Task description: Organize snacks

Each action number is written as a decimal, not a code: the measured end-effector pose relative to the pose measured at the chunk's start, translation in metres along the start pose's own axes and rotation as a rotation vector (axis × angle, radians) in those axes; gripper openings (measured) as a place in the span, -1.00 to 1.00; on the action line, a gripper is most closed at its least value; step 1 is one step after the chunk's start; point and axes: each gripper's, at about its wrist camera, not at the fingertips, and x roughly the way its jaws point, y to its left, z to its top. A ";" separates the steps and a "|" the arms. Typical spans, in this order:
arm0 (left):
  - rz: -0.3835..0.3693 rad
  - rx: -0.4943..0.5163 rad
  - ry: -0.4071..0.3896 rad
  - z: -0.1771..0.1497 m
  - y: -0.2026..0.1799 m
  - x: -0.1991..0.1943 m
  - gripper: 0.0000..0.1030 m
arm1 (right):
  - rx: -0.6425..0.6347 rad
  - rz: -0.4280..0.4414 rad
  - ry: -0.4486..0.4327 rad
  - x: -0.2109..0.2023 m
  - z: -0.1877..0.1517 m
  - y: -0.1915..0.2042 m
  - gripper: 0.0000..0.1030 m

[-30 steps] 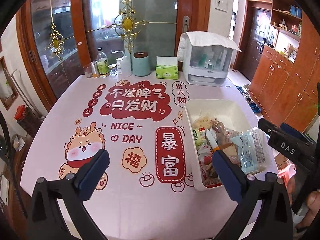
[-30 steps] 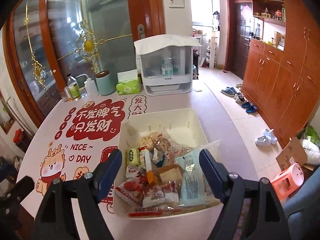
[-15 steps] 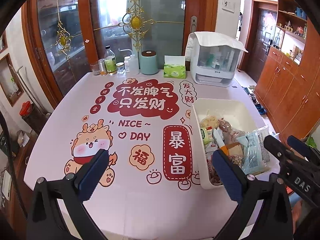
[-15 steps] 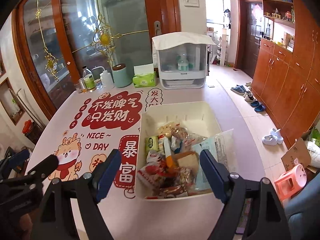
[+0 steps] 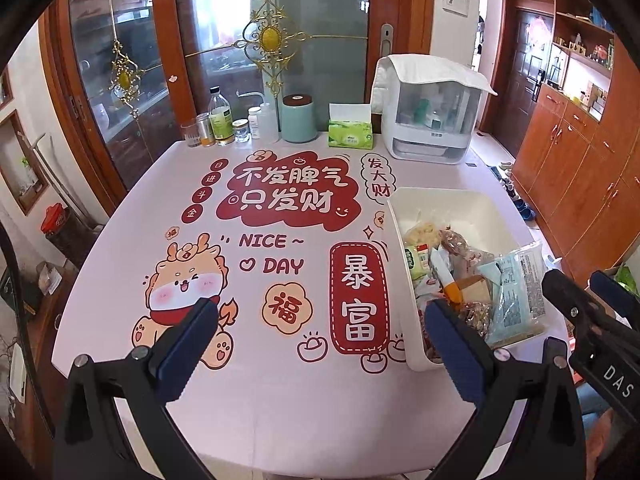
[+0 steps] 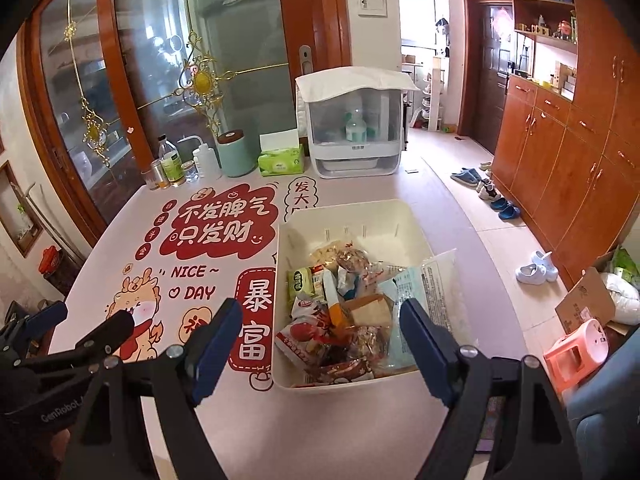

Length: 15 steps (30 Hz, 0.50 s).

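Both tools are showing black plastic frames with silver screws and dark blue pads (image 5: 188, 344) on the jaws; white "DAS" lettering is marking the right gripper (image 6: 320, 344), "GenRobot" the left gripper (image 5: 320, 344).

The tablecloth (image 5: 280, 400) is pale pink, printed with red Chinese-character panels, "NICE DAY" lettering and an orange cartoon dragon in a red scarf. The bin (image 6: 352, 216) is cream-white, holding a pale blue packet (image 6: 420, 292), a green packet (image 6: 301, 282) and red-and-white wrappers (image 6: 300, 336). Gripper pads (image 5: 184, 352) are dark blue on black frames; the canister (image 5: 298, 120) is mint green with a brown lid, and the tissue pack (image 5: 350, 136) is bright green.
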 end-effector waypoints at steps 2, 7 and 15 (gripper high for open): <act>0.002 0.000 0.007 0.000 0.003 0.002 0.99 | -0.004 -0.005 0.004 0.001 -0.001 0.003 0.58; 0.006 0.003 0.014 -0.001 0.005 0.003 0.99 | -0.008 -0.005 0.010 0.002 -0.001 0.006 0.58; 0.008 0.001 0.032 0.001 0.008 0.008 0.99 | -0.012 -0.005 0.021 0.005 -0.002 0.009 0.58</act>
